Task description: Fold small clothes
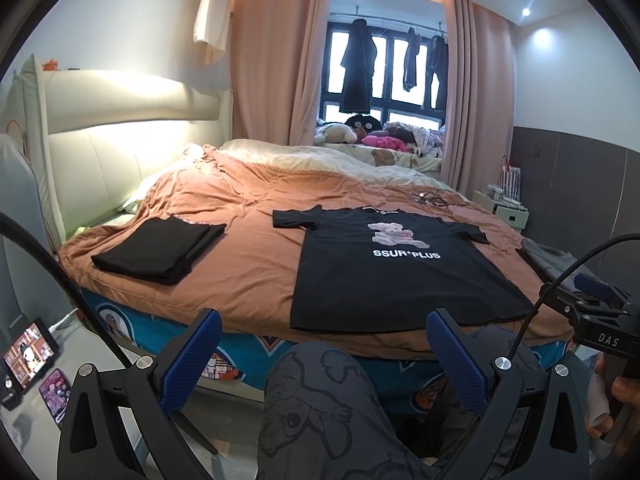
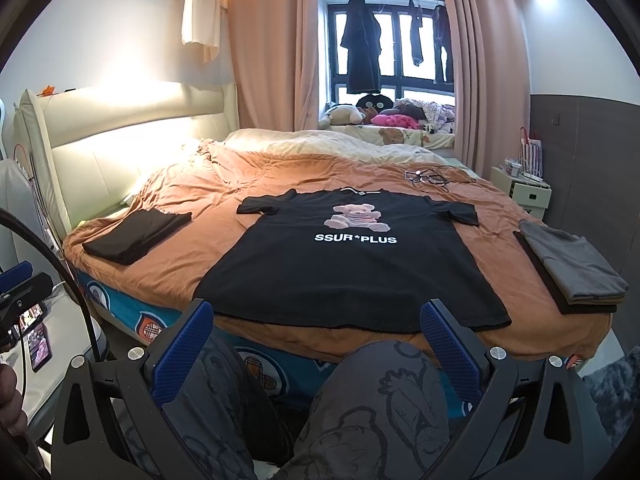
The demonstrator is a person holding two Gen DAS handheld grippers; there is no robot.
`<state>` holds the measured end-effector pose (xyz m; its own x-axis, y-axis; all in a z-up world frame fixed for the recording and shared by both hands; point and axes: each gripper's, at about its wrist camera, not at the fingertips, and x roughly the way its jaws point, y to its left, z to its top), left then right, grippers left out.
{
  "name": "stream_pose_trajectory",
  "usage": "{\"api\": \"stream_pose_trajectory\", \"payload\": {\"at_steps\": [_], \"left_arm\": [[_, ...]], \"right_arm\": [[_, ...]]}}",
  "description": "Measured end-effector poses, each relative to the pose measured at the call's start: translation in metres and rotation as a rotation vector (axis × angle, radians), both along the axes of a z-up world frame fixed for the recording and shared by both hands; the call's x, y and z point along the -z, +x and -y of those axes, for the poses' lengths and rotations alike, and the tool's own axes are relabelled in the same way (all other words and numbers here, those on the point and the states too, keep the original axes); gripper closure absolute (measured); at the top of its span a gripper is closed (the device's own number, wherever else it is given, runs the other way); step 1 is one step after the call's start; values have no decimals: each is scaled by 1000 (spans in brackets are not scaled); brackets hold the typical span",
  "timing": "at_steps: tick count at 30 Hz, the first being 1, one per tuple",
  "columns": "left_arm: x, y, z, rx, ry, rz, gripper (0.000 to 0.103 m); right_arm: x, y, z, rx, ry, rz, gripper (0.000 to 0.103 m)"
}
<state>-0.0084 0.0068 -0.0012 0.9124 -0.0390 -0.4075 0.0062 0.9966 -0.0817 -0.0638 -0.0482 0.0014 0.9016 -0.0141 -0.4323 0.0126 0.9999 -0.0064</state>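
A black T-shirt (image 1: 400,276) (image 2: 352,268) with a teddy bear print and white lettering lies spread flat, front up, on the orange bedcover, hem toward me. A folded black garment (image 1: 160,248) (image 2: 134,236) rests to its left. On the right lies a stack with a folded grey garment (image 2: 568,264) (image 1: 556,260) on top. My left gripper (image 1: 324,348) is open, held short of the bed edge over the person's knee. My right gripper (image 2: 316,344) is also open, in front of the shirt's hem, holding nothing.
The bed (image 2: 280,188) has a cream headboard (image 2: 112,140) on the left. Tangled cables (image 2: 428,178) lie beyond the shirt. A phone and tablet (image 1: 30,356) sit on a low surface at left. A nightstand (image 2: 520,188) stands at right. The person's patterned trouser legs (image 2: 360,408) fill the foreground.
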Motion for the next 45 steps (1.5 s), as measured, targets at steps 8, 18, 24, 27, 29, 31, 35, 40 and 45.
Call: {"api": "stream_pose_trajectory", "payload": {"at_steps": [8,18,24,27,29,31,35,40,45], "left_arm": [[0,-1,-3,0,-3,2,1],[2,-7,-9,-4,-15,12,1],[1,-6,-8,-5,-14,12,1],[2,-9,-11,-6,-15,15,0],[2,-9,-11,-5,-14,15,1],[2,-11,-12,-4,-12,16,1],[1,-13,-13,1,-14,16,1],[-5,-12,-15,6,-4,23,1],[-10,-11,-13,11,11,28,1]], "right_arm": [[0,0,0,-6,1,1,0],[0,0,1,-8,-2,6,0],[-1,-1,-4,-14,1,5,0],[-1,-3,-3,-17,5,5,0],[-1,-5,-2,-16,7,6,0],[-1,-5,-2,-15,8,5,0],[-3,-6,-2,-11,5,5,0],[-8,-3,-1,-8,5,11,0],[-8,1,1,-7,21,22,0]]}}
